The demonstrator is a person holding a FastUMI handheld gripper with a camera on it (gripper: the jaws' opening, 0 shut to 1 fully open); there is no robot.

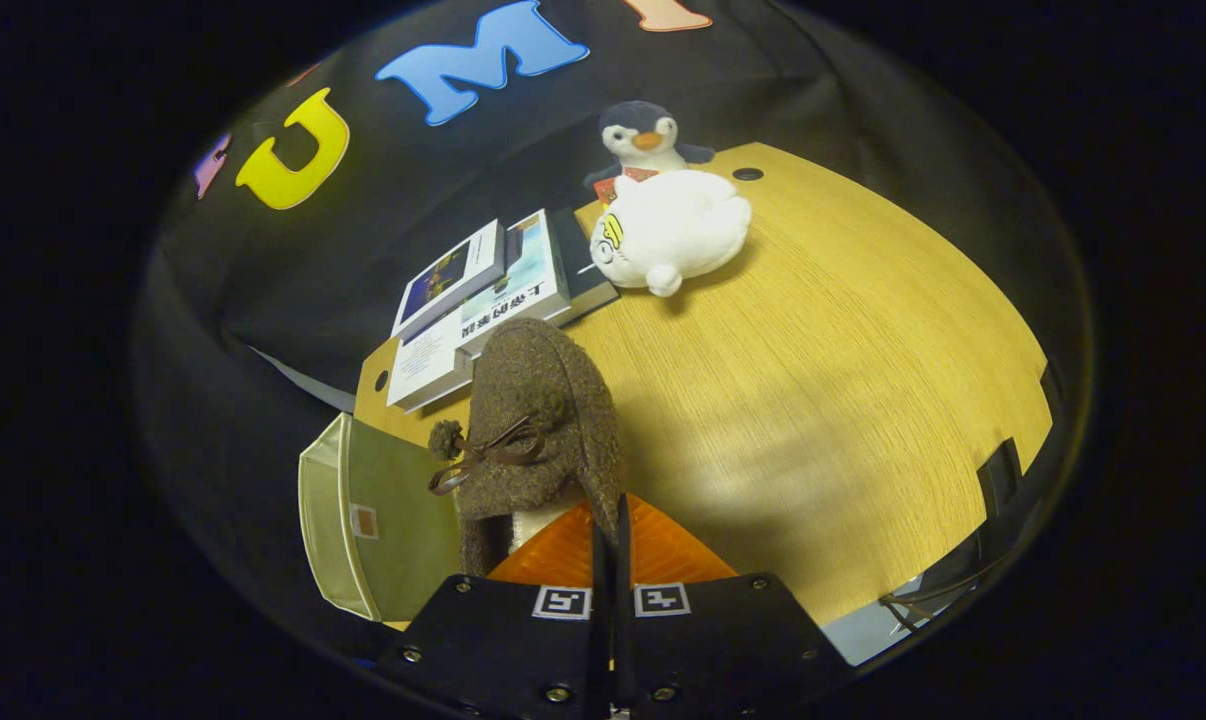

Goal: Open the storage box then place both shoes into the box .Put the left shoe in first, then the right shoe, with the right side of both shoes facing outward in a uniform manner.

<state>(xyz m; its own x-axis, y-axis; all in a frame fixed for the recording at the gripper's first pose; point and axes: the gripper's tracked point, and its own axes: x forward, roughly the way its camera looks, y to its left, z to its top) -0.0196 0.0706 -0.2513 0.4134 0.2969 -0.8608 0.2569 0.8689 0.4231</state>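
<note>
Jaws clenched on brown fuzzy shoe (538, 420), orange fingers (563, 550) pinching its rim; shoe held above tabletop (863, 400), toe pointing away. Green storage box (363, 510) just beside shoe, at tabletop edge. Beyond: books (493, 290), white plush (673, 232), penguin (645, 135).

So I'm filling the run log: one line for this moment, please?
hand-held gripper: shut on brown shoe | shoe: lifted above table | green storage box: beside shoe | stage: carrying
</note>
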